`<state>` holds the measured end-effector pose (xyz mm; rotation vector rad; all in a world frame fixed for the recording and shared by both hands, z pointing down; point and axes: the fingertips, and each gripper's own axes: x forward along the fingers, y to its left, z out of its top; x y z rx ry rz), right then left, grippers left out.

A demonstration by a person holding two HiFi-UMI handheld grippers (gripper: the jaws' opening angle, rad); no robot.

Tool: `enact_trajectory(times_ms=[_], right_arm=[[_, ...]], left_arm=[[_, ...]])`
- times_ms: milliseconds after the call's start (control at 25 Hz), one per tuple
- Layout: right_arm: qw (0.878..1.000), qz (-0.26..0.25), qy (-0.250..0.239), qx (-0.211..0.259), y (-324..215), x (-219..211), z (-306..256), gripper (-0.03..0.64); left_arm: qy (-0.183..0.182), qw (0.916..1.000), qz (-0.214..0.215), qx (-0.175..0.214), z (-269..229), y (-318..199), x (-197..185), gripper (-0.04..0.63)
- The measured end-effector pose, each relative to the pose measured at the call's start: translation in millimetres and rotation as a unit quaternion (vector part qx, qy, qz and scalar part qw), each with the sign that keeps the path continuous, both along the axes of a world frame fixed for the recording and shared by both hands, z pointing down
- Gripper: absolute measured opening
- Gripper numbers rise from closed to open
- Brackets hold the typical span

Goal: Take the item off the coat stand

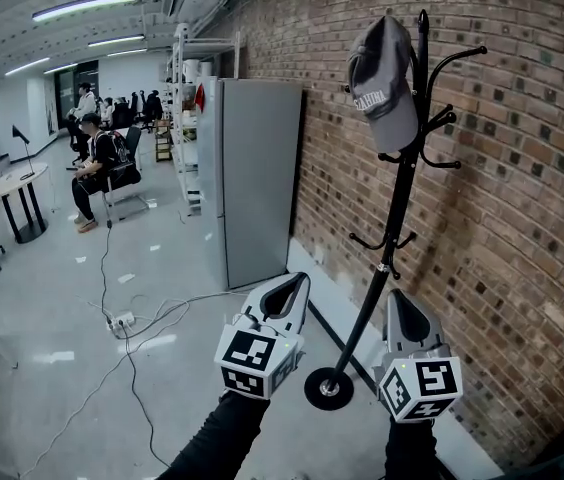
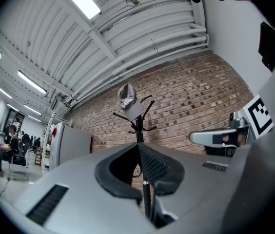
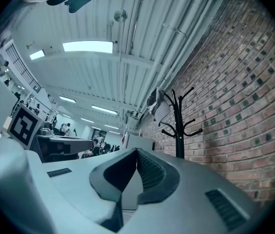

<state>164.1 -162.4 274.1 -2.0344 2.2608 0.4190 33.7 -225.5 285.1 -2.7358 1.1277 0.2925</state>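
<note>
Open the clenched, empty left gripper (image 1: 296,282) at lower centre, then the equally clenched, empty right gripper (image 1: 400,299) just right of it. Raise one to the cap (image 1: 384,83) at upper right, atop the stand (image 1: 393,230) (well above both). Pinch its edge and lift straight up.

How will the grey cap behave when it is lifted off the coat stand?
The cap hangs limp at the top, so it is probably soft, light cloth that sags. The coat stand is thin on a small round base; a snagged pull might rock it.
</note>
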Motion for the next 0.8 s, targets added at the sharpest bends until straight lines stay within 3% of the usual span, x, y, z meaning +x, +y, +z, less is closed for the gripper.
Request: enact_trajectory(times_ms=[360,800], right_arm=[[1.000,-0.021,0.006,0.013,-62,40,-11,0.009],[0.999,-0.047,0.007,0.013,-113,64,-9,0.009]], left_arm=[[0.005,0.9996,-0.026,0.010,-9,-55,36,0.008],[0.016,0.9983,-0.055,0.004,-4,-102,54,0.008]])
